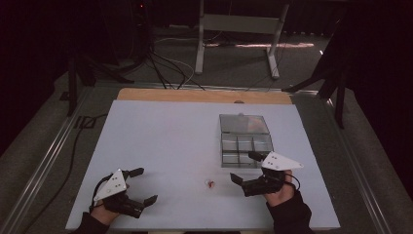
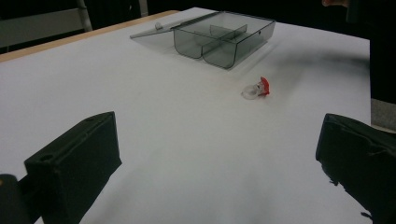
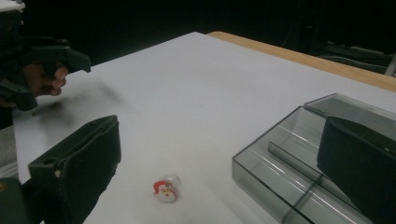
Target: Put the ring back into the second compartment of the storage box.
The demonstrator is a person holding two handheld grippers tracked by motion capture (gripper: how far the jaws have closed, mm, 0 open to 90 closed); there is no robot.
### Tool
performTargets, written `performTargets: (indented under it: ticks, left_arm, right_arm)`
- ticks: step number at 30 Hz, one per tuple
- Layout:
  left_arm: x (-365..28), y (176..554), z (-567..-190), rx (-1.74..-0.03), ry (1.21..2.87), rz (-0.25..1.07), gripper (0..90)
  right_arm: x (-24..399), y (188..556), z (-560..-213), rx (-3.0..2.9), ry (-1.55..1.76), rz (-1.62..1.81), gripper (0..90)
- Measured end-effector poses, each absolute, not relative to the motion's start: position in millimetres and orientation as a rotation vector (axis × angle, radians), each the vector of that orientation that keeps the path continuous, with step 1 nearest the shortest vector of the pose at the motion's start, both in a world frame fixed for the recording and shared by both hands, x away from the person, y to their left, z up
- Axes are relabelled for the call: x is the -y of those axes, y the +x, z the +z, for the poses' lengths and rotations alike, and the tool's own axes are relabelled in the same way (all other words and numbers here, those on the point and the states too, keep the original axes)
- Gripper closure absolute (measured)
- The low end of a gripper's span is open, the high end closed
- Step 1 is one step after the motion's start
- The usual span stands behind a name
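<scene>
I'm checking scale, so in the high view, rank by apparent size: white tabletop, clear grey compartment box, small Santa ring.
1. White tabletop, largest by far.
2. Clear grey plastic compartment box with its lid open.
3. Small red-and-white Santa ring, a tiny speck.

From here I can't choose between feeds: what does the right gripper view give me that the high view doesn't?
Right gripper view: the small ring shows a Santa face on its top, lying on the white table apart from the box, between that gripper's open jaws.

High view: both grippers at once, left gripper and right gripper, each open, plus the box's lid laid flat behind it.

Both: the clear divided box, open, and the ring near its front corner.
</scene>
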State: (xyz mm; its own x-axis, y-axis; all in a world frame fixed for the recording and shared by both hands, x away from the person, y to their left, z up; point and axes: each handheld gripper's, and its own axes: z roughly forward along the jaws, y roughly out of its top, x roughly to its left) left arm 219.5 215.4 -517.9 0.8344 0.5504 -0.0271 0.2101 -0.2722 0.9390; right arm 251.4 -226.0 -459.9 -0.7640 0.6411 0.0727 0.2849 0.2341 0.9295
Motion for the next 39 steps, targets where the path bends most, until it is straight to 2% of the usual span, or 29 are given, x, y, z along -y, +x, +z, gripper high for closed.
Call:
performTargets:
  ticks: [29, 39]
  left_arm:
    - [-216, 220, -518, -0.585, 1.826, 0.35, 0.2]
    - [-214, 220, -519, -0.585, 1.873, 0.37, 0.2]
  right_arm:
    - [177, 250, -485, -2.351, 0.724, 1.457, 0.0]
    - [170, 251, -498, -2.401, 0.69, 1.432, 0.0]
